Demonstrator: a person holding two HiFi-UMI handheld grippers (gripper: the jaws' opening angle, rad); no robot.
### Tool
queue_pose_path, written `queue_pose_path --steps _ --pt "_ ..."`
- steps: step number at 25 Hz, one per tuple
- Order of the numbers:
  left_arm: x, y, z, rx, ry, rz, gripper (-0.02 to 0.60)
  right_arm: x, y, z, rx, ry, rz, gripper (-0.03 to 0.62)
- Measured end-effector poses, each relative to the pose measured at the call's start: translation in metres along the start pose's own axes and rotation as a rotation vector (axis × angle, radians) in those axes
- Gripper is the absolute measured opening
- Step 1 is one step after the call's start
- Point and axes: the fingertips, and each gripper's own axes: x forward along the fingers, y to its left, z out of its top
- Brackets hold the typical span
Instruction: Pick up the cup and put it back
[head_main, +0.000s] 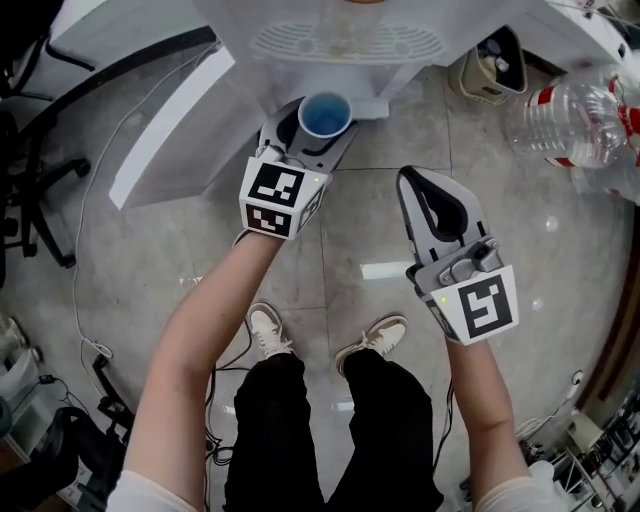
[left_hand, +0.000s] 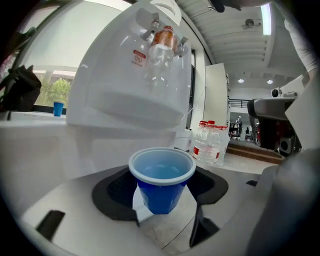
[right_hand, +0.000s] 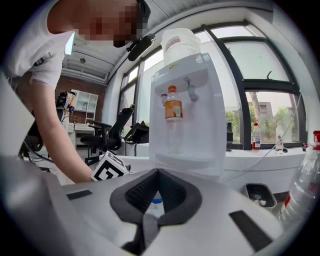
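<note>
Left tongs (left_hand: 166, 212) clamped on the blue cup (left_hand: 162, 182), upright, held off the floor just in front of the water dispenser (head_main: 345, 40). Right tongs (head_main: 412, 180) clenched, empty, well aside. Keep cup level, lower straight, release only once seated. Cup contents: maybe water, cannot tell.

Blue cup (left_hand: 161, 182), white rim, upright, gripped by left tongs (left_hand: 163, 200)

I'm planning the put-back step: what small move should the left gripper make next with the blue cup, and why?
Probably ease the left gripper forward toward the dispenser's drip tray. Its jaws grip the blue cup clear of the floor, just short of that tray.
</note>
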Motion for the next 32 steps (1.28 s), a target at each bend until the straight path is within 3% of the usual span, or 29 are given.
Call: queue_pose_path --steps 10,13,15,20,22,27,32 --pt "-0.047 -0.023 0.064 0.005 0.026 -0.013 0.314 -0.021 0.012 0.071 0.033 0.018 -0.014 0.018" --pt "-0.059 -0.026 0.078 -0.011 -0.010 -0.032 0.313 -0.014 0.017 0.077 0.048 0.007 -0.017 0.018" --pt "-0.072 -0.031 0.094 -0.058 -0.070 -0.076 0.314 -0.010 0.017 0.076 0.071 -0.006 -0.026 0.018" --pt "-0.122 -0.041 0.149 -0.312 -0.248 -0.304 0.313 -0.007 0.017 0.067 0.114 -0.026 -0.033 0.018" --pt "-0.141 -0.038 0.165 -0.371 -0.298 -0.354 0.313 -0.007 0.017 0.066 0.129 -0.032 -0.036 0.018" --pt "-0.159 -0.025 0.180 -0.416 -0.371 -0.382 0.314 0.001 0.013 0.062 0.153 -0.062 -0.049 0.018" --pt "-0.143 -0.010 0.147 -0.434 -0.367 -0.335 0.314 0.013 0.014 0.038 0.159 -0.068 -0.036 0.018"
